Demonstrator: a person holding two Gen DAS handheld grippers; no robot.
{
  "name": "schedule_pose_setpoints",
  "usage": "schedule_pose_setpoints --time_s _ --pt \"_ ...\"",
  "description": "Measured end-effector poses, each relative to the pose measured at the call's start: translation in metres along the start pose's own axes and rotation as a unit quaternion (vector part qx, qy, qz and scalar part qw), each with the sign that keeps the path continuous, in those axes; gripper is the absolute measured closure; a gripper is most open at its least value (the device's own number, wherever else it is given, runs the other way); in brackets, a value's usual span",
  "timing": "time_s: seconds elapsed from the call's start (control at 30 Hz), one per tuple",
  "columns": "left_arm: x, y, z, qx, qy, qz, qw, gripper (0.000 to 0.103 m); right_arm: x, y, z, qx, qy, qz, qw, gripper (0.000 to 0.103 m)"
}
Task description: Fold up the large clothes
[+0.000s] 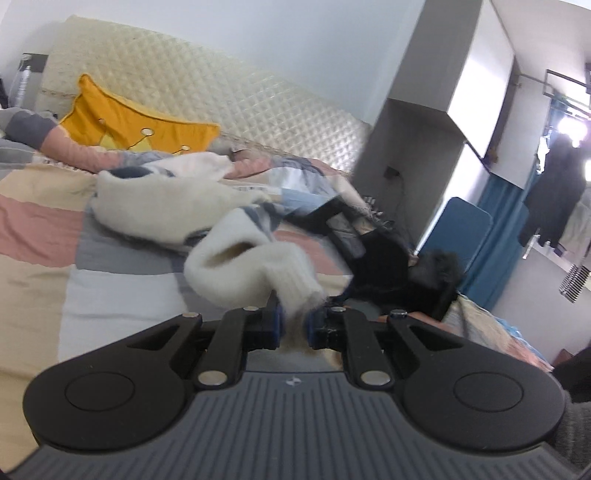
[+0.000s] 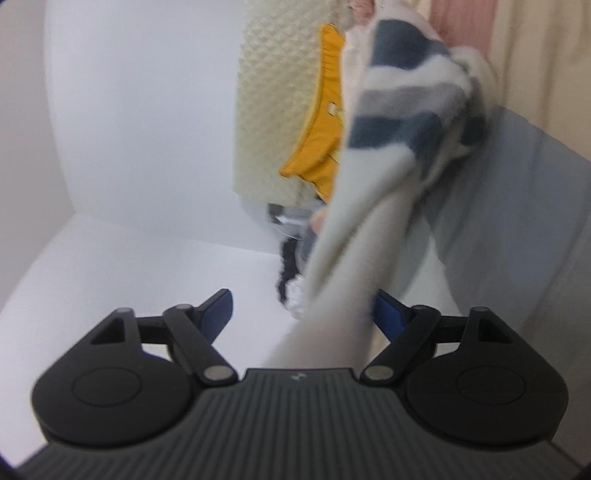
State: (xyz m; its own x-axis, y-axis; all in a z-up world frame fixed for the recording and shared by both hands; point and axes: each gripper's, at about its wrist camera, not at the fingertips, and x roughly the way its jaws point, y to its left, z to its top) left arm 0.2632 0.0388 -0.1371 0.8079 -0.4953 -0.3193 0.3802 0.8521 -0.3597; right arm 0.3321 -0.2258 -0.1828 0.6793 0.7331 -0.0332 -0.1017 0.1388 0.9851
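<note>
A home bedroom. Bed (image 1: 44, 229) w/ patchwork cover in pink, grey, cream blocks; quilted cream headboard (image 1: 207, 96) against a plain white wall (image 1: 258, 33). Yellow crown-shaped cushion (image 1: 122, 122) leans on the headboard. Beside the bed: blue chair (image 1: 458, 229), blue curtain (image 1: 506, 221), white wardrobe or cabinet (image 1: 491, 99). Dark coat (image 1: 554, 199) hangs near the bright window. Small bedside items at far left, too blurred to name.

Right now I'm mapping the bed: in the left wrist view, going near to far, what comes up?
Left tool shut on the white sleeve cuff → striped sweater → yellow crown cushion → quilted headboard.
</note>
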Motion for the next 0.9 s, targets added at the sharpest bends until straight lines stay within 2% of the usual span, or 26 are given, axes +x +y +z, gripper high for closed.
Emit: schedule_pose_setpoints --time_s 0.03,0.07,0.1,0.17,0.3,0.47,0.57,0.7,0.9 --pt "-0.003 -0.004 -0.003 -0.001 0.0 -0.002 1.0 0.088 -0.001 0.001 -0.001 -0.005 0.007 -0.014 1.0 0.051" --pt "-0.007 -0.009 -0.006 -0.005 0.002 -0.001 1.0 0.088 -0.001 0.005 -0.003 -0.021 0.012 -0.033 0.999 0.071" --pt "-0.01 -0.012 -0.009 -0.01 0.005 0.0 0.9999 0.088 -0.002 0.009 -0.003 -0.038 0.013 -0.049 0.998 0.083" --pt "-0.018 -0.022 -0.016 -0.019 0.003 -0.005 0.9998 0.088 -0.008 0.022 -0.006 -0.072 0.014 -0.071 0.995 0.087" --pt "-0.034 -0.058 -0.018 -0.005 -0.008 -0.01 0.9999 0.088 -0.029 0.05 -0.009 -0.108 0.006 -0.09 0.99 0.09" --pt "-0.044 -0.11 -0.011 0.029 -0.028 -0.042 0.9983 0.088 -0.082 0.086 -0.006 -0.163 -0.053 -0.088 0.981 0.091" --pt "-0.037 -0.137 -0.01 0.031 -0.021 -0.063 0.9973 0.088 -0.116 0.097 0.003 -0.183 -0.095 -0.104 0.973 0.091" --pt "-0.015 -0.162 -0.011 0.022 0.0 -0.08 0.9965 0.088 -0.149 0.1 0.025 -0.204 -0.151 -0.17 0.952 0.091" --pt "0.028 -0.162 -0.018 0.009 0.049 -0.076 0.9959 0.087 -0.157 0.061 0.065 -0.177 -0.184 -0.319 0.913 0.091"
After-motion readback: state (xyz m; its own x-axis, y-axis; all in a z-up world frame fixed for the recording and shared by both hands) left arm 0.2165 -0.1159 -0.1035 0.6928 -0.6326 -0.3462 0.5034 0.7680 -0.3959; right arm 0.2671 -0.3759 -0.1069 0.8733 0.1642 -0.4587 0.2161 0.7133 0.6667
